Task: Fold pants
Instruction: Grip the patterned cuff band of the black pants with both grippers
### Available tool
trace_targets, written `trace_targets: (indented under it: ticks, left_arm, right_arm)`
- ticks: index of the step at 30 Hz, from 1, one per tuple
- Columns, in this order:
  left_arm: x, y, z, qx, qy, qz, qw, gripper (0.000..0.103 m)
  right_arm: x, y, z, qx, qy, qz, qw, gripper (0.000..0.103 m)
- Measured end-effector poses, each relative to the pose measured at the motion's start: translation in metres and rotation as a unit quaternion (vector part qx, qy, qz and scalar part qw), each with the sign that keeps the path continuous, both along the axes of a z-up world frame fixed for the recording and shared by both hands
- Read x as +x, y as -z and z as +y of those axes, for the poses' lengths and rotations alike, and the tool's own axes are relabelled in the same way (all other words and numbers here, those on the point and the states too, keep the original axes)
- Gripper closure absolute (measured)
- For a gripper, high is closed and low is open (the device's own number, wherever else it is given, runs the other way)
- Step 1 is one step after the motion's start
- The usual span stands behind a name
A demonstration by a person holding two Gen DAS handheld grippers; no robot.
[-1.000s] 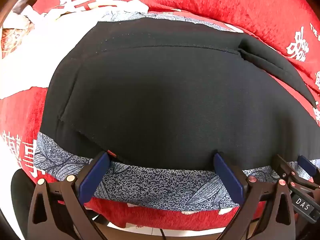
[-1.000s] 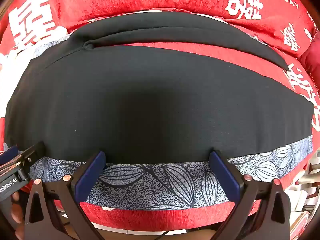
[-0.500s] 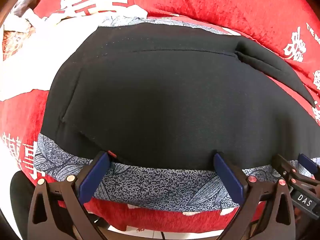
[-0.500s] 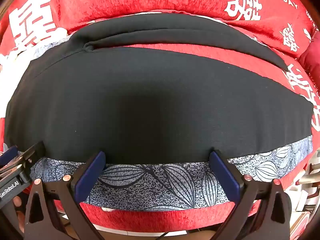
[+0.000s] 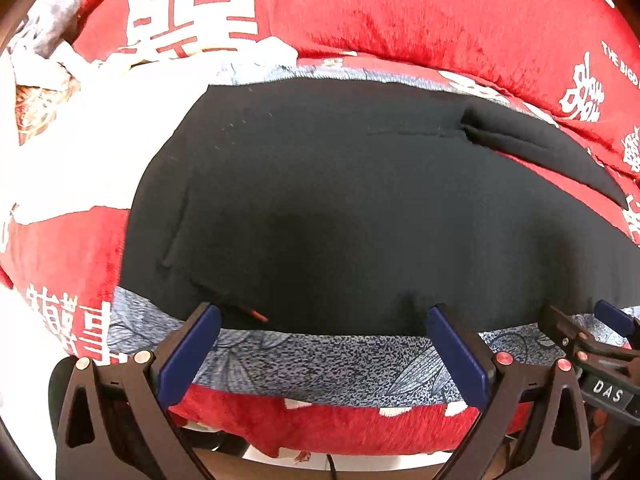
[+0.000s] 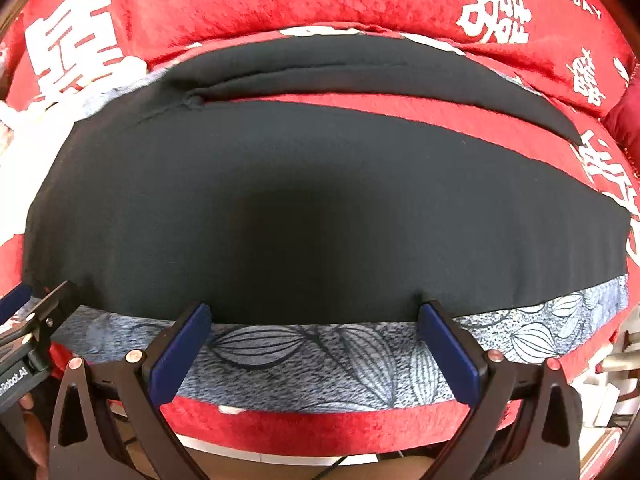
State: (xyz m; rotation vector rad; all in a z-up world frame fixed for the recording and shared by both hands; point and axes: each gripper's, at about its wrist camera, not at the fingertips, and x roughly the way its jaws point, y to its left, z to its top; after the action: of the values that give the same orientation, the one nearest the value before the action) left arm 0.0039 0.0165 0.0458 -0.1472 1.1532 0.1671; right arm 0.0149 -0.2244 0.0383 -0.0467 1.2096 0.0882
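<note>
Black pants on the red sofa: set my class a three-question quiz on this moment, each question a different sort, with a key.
1. True or false: the left claw is shut on the black pants.
2. The pants lie partly on: A) a grey leaf-print cloth B) a wooden board C) a green towel?
3. Fill in: both claws sit at the pants' ____ edge.

Key: 1 false, both the left and the right claw are open; 2 A; 3 near.

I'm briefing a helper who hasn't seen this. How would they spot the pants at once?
Start from the red cover with white characters. On it lies a grey leaf-print cloth, and the pants lie spread across that. They are the only plain black piece, with the two legs splitting apart toward the right.
</note>
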Motion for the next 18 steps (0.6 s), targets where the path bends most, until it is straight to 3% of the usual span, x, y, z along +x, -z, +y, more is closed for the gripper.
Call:
trace_targets:
  ticks: [10, 18]
  left_arm:
    - [-0.024, -0.010, -0.005, 0.008, -0.014, -0.015, 0.9998, 0.000]
    - [-0.032, -0.006, -0.004, 0.004, -0.025, -0.010, 0.9996, 0.000]
  right_arm:
    - [-0.006, -0.030, 0.029, 0.003, -0.050, -0.048, 0.998, 0.000]
    - [-0.016, -0.026, 0.037, 0.003, -0.057, -0.048, 0.997, 0.000]
